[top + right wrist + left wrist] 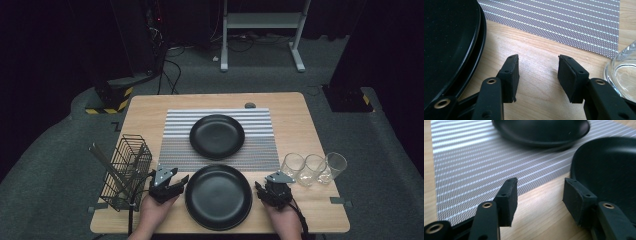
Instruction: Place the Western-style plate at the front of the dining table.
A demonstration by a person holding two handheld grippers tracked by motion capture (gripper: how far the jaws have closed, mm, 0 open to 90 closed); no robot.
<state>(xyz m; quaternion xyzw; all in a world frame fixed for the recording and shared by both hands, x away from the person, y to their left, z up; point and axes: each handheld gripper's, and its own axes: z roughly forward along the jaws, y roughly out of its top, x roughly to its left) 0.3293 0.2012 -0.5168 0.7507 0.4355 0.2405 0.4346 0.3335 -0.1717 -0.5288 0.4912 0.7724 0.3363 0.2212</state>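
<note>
A black plate (218, 196) lies on the wooden table near the front edge, between my two grippers. My left gripper (183, 181) rests just left of it, open, with bare wood between its jaws and the plate's rim (609, 167) beside its right jaw. My right gripper (260, 188) sits just right of the plate, also open and holding nothing. In the right gripper view the plate's edge (446, 45) lies left of the gripper (537, 67). A second black plate (217, 136) sits on a grey striped placemat (260, 150) farther back.
A black wire basket (126, 172) with long utensils stands at the left front. Three clear glasses (313, 167) stand in a row at the right; one glass (624, 67) is close to my right jaw. A small grey object (250, 105) lies at the far edge.
</note>
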